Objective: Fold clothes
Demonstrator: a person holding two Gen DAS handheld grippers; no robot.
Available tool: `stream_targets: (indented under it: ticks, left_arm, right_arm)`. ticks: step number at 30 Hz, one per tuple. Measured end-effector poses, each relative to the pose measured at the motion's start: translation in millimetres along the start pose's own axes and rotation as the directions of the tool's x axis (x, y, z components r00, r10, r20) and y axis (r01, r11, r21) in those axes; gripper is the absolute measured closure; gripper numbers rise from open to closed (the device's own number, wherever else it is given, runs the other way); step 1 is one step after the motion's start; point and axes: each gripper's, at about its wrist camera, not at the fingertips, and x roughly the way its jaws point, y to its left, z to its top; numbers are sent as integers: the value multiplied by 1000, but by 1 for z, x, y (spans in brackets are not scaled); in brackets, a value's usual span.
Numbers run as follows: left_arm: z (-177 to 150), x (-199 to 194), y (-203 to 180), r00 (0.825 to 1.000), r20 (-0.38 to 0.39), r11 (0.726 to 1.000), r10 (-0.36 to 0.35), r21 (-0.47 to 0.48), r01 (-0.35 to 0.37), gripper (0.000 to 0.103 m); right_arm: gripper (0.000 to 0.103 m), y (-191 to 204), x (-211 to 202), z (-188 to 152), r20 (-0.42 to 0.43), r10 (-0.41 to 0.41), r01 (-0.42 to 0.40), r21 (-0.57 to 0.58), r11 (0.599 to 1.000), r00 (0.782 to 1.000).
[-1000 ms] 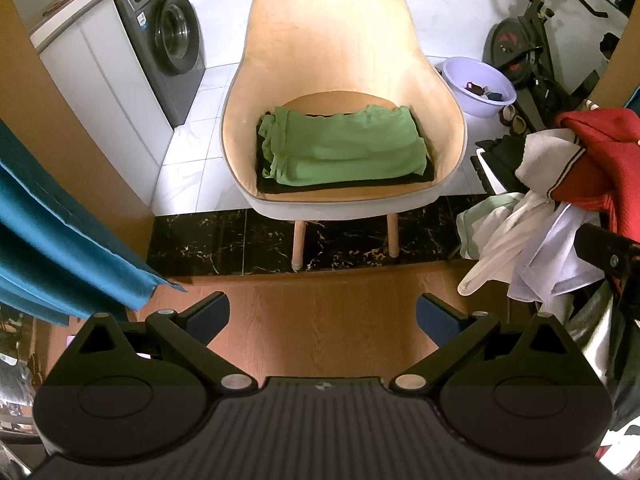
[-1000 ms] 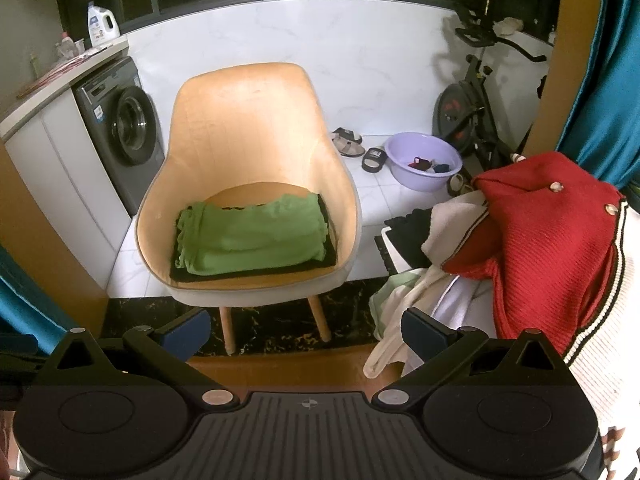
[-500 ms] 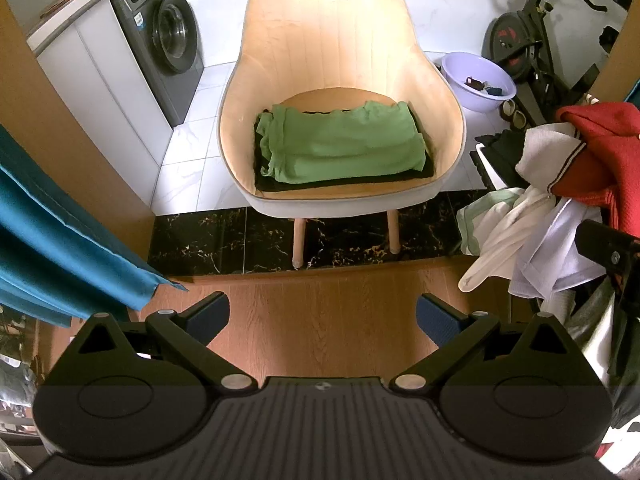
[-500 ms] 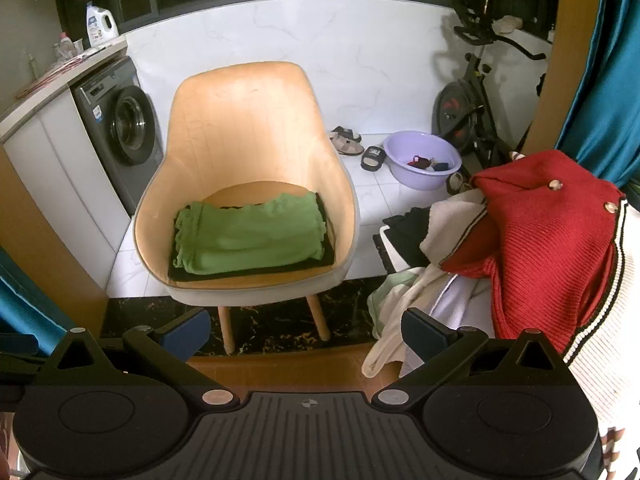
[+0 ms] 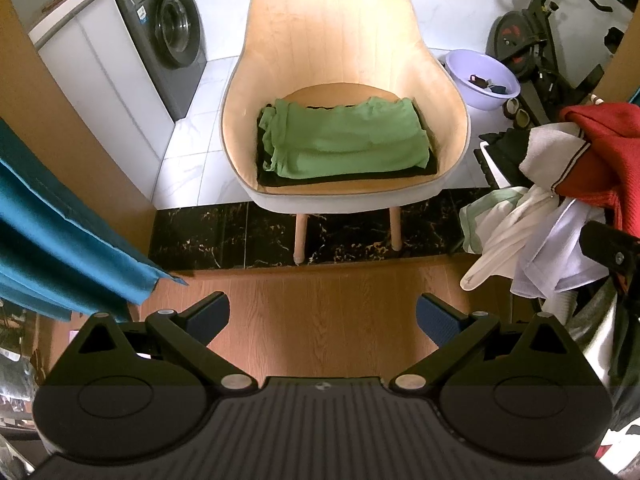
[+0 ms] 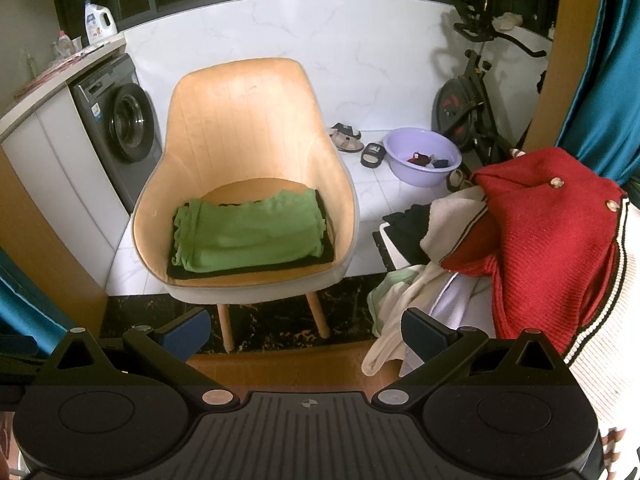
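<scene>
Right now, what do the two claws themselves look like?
Both look alike: the left claw and right claw have black angled linkage arms with silver pivot pins, dark blue fingertip pads, round discs either side, and a ribbed dark grey body bearing a small crosshair mark.

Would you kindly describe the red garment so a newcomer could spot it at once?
Find the orange chair; the heap of clothes lies to its right. On top is the red knit garment, the only red piece there, with round buttons and a cream, dark-striped trim.

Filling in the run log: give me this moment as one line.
left hand-held gripper: open, empty | right hand-held gripper: open, empty | green garment: folded on chair | clothes pile: unfolded, right
</scene>
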Motion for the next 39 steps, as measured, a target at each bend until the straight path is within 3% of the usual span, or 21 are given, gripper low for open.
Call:
stream_targets:
  ticks: [21, 39]
  left_arm:
    - [-1, -4, -2, 1000, 15, 1000, -15, 7, 15, 1]
    - [1, -14, -8, 997, 72, 999, -20, 41, 17, 1]
  right_arm:
    - [1, -2, -5, -2, 12, -12, 12, 9, 1000, 1000]
    - [1, -2, -12, -4, 32, -29, 29, 5, 1000, 999]
